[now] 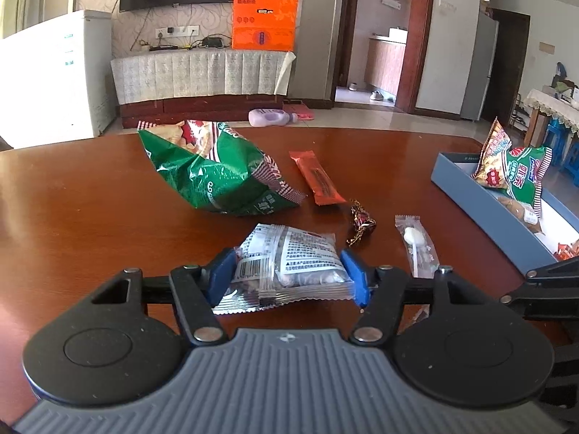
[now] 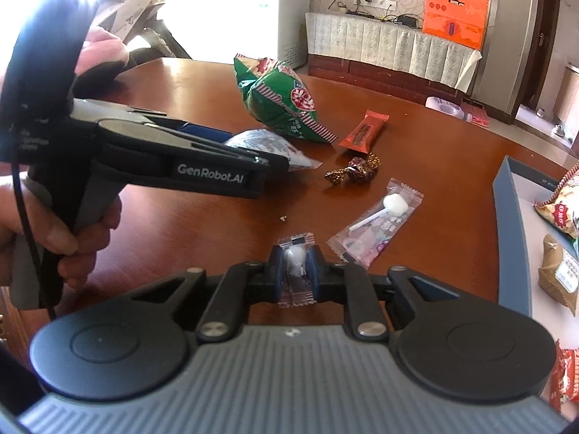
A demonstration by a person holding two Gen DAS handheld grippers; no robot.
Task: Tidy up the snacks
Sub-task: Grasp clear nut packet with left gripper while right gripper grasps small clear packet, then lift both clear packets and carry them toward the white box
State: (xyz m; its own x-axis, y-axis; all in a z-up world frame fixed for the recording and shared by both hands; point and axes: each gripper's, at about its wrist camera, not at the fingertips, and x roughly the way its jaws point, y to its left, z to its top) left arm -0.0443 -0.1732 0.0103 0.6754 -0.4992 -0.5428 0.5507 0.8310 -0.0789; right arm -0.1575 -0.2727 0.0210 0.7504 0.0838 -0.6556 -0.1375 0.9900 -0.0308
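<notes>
My left gripper (image 1: 287, 275) is shut on a clear nut packet (image 1: 289, 264) with a white label, just above the brown table (image 1: 90, 217). It also shows from the side in the right wrist view (image 2: 269, 161), with the packet (image 2: 267, 144) at its tips. My right gripper (image 2: 295, 271) is shut on a small clear-wrapped white candy (image 2: 295, 258). A green chip bag (image 1: 213, 173), an orange bar (image 1: 316, 177), a dark foil candy (image 1: 360, 226) and a wrapped lollipop (image 1: 416, 242) lie on the table. The blue box (image 1: 481, 209) at right holds snacks.
The blue box holds a green chip bag (image 1: 521, 173), a brown packet (image 2: 559, 275) and red packets (image 2: 564, 372). A hand (image 2: 65, 231) holds the left gripper's handle. Beyond the table stand a TV cabinet (image 1: 199, 76) and an orange box (image 1: 264, 23).
</notes>
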